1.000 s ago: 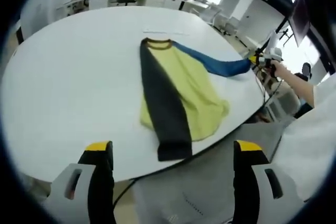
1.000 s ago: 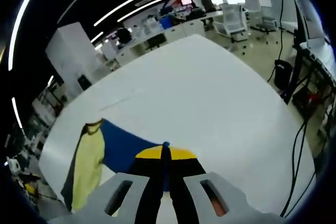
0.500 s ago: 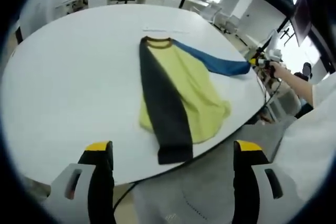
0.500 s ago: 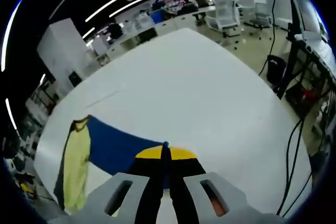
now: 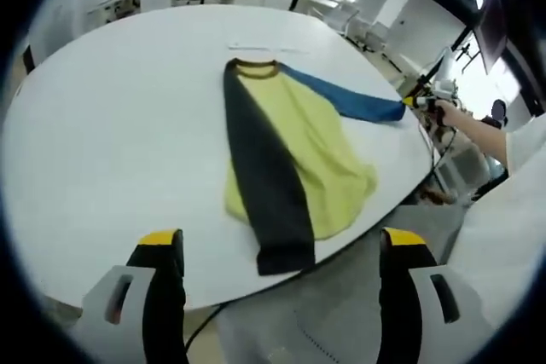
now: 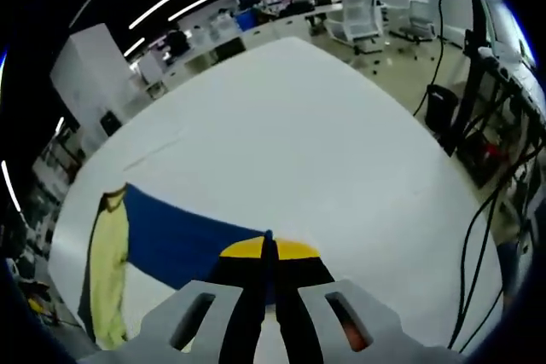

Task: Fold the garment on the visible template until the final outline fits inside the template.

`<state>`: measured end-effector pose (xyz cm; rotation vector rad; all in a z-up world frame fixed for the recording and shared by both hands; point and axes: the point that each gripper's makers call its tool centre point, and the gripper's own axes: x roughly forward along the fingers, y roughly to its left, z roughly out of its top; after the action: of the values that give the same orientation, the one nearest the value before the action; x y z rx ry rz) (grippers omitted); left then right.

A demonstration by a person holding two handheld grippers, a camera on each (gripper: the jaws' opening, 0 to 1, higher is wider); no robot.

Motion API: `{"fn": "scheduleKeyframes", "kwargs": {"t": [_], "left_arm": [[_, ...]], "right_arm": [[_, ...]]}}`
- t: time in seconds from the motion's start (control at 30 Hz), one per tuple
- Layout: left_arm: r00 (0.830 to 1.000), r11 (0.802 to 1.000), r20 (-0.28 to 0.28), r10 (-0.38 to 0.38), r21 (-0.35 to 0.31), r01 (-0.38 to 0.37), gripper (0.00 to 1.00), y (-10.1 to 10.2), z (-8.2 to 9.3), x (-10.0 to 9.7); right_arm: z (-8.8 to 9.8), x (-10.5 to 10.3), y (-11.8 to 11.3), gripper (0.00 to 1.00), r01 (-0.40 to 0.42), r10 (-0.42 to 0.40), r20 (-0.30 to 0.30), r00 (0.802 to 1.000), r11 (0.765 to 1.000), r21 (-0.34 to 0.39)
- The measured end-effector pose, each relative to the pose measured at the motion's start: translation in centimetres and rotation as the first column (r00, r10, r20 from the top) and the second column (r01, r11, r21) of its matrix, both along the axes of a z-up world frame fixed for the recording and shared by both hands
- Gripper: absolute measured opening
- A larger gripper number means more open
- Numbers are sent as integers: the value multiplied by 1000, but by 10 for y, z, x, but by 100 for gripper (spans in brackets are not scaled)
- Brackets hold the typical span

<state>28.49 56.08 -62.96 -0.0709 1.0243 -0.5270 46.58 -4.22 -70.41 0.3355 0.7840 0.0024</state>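
pulling the blue sleeve (image 5: 345, 100) out straight is the step in hand, as i judge it. the right gripper (image 6: 269, 245) is clenched on the sleeve's cuff, its jaws pressed together with blue cloth running away from them toward 9 o'clock in the right gripper view. in the left gripper view that same gripper (image 5: 420, 100) sits at about 2 o'clock, at the table's edge, in a person's hand. the left gripper (image 5: 277, 249) is released, jaws wide apart and grasping nothing, hanging off the near edge of the white table (image 5: 102, 125).

the garment (image 5: 286, 164) lies near the middle of the table, collar toward 12 o'clock, yellow body flat, the dark sleeve (image 5: 269, 185) folded down over it to the near edge. a faint line (image 5: 260, 47) is on the table past the collar; i cannot tell the template's full outline.

to do this well: keep the cuff low and taut, carry it across the yellow body in one arc, lay it parallel to the dark sleeve, and let go only once flat. watch that the hem at the near edge does not slide off.
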Motion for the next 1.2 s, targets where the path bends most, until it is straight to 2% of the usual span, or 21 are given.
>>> {"fn": "scheduleKeyframes", "kwargs": {"t": [0.63, 1.2], "left_arm": [[1000, 1000, -22, 3, 27, -2, 92, 2, -4, 6], [999, 999, -29, 30, 42, -28, 92, 7, -2, 5]], "right_arm": [[-28, 11, -7, 3, 0, -2, -60, 998, 1000, -26], [-41, 20, -14, 3, -21, 16, -73, 997, 998, -67]]}}
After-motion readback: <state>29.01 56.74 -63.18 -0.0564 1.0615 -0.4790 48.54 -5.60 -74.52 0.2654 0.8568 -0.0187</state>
